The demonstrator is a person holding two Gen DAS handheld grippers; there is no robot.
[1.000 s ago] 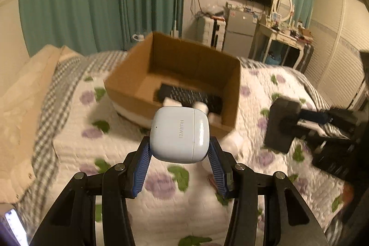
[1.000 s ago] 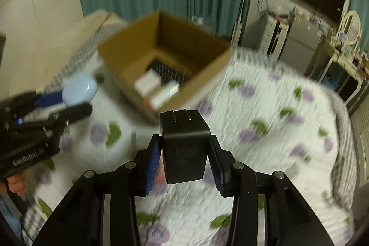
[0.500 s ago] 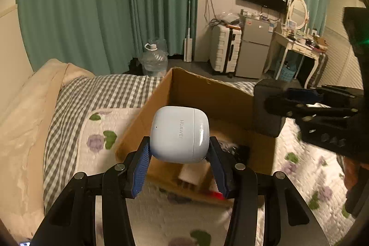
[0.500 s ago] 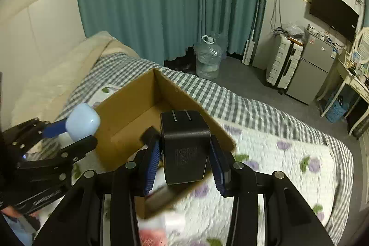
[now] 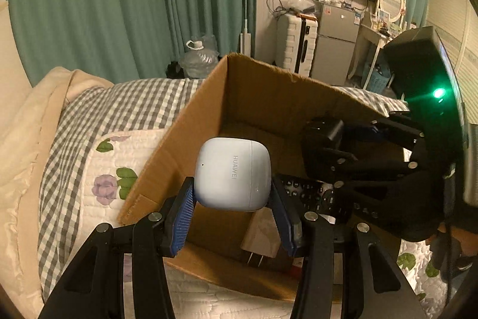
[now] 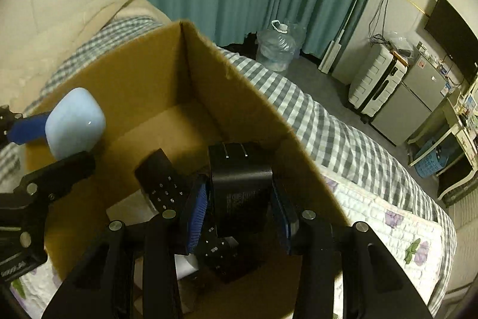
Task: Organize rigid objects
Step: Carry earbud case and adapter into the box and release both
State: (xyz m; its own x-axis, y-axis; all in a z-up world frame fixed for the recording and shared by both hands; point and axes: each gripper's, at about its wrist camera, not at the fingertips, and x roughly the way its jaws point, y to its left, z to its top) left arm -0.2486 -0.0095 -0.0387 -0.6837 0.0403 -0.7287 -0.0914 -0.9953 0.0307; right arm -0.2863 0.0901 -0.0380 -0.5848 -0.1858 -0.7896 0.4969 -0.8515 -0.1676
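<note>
My left gripper (image 5: 233, 214) is shut on a white earbud case (image 5: 233, 174) and holds it over the near rim of an open cardboard box (image 5: 191, 112) on the bed. My right gripper (image 6: 239, 214) is shut on a black plug adapter (image 6: 240, 187) and holds it inside the box (image 6: 248, 97). A black remote control (image 6: 161, 184) lies on the box floor, and it also shows in the left wrist view (image 5: 301, 190). A white adapter (image 5: 263, 238) lies below the case. The earbud case (image 6: 74, 121) also shows at the left of the right wrist view.
The box sits on a floral quilt (image 5: 98, 169) over a grey checked sheet (image 6: 316, 115). Beige pillows (image 5: 27, 139) lie to the left. Teal curtains, a water jug (image 6: 276, 45), a white suitcase (image 6: 376, 82) and a small fridge stand beyond the bed.
Both grippers have moved forward to the box with their objects. The right gripper has gone down inside it; the left now hangs over the near rim.
</note>
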